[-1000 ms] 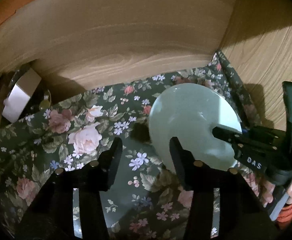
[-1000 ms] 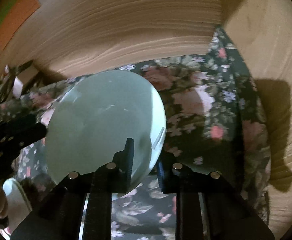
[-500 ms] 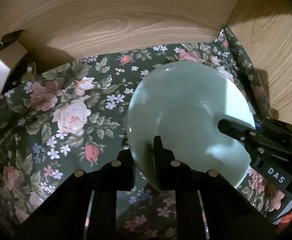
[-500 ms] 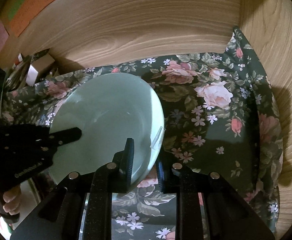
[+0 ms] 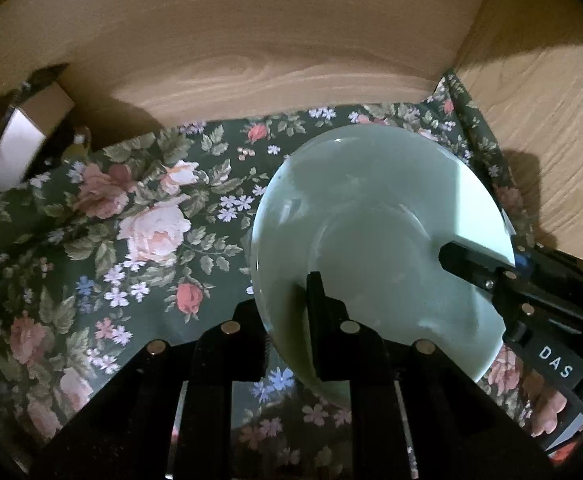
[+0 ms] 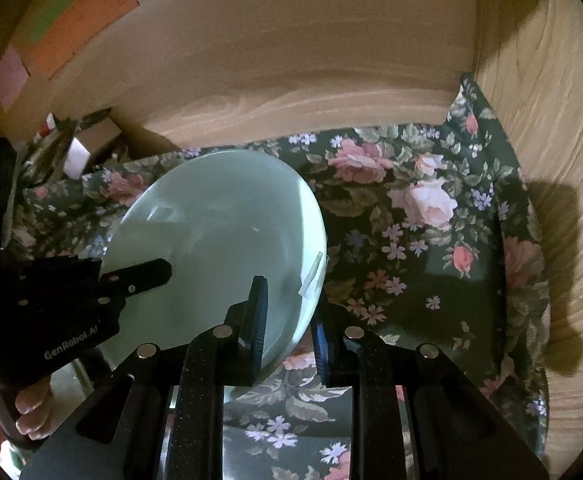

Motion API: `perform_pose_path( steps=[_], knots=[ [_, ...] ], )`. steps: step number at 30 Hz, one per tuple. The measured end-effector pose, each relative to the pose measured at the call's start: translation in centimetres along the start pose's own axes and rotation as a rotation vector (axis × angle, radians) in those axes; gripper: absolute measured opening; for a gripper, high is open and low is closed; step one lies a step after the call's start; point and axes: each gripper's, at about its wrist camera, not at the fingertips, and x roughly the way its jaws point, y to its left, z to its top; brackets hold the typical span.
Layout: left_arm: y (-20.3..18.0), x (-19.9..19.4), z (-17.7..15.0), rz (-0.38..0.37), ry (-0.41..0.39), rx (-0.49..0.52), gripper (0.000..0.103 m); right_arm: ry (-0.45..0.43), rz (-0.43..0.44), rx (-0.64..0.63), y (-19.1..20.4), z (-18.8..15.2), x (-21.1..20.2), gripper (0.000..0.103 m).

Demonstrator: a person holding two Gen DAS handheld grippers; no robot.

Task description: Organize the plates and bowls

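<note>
While both grippers clamp its rim from opposite sides, a pale green plate [image 5: 375,232] hangs tilted above a dark floral tablecloth [image 5: 139,216] that covers the worktop. Seen through the left wrist camera, the left gripper [image 5: 291,312] has its jaws pinching the plate's near-left edge: one black finger lies across the glossy upper face, the other sits under the rim, so the plate's edge is sandwiched between them. In the same view the right gripper [image 5: 475,260] reaches in from the right, one of its fingers lying on the plate's upper face at the far-right rim, with white letters "DAS" on its body and a person's fingers [image 5: 547,416] wrapped below it.

From the right wrist camera, the right gripper [image 6: 287,320] has its jaws closed on the plate [image 6: 219,232] at the near-right rim; the left finger rests on the upper face and the right finger, edged in blue, sits behind the rim. A small strip of clear tape or label [image 6: 311,276] clings to the plate's edge just above this grip. The left gripper [image 6: 139,276] shows at the left, its finger on the plate's face, with lettering "GenRobot.AI" on its body.

Wood-grain panels [image 6: 315,60] rise behind and to the right of the cloth. A small cardboard box [image 5: 27,140] stands in the far-left corner, and coloured sticky notes [image 6: 75,20] sit on the back panel in the right wrist view.
</note>
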Motion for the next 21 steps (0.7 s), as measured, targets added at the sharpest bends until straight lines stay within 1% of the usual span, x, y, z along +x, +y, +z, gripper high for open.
perform_pose_path(
  steps=[7,12,21],
  knots=[
    [0.6,-3.8,-0.6,0.011,-0.072,-0.009,0.015,-0.067,0.001,-0.043,2.1,0.2,-3.2,0.018],
    [1.5,-6.6,-1.5,0.024,-0.119,-0.022,0.015,-0.095,0.016,-0.069,4.2,0.0,-4.4,0.018],
    [4.1,-10.5,-4.0,0.063,-0.156,-0.061,0.016,-0.116,0.057,-0.126,8.6,-0.9,-5.8,0.018]
  ],
)
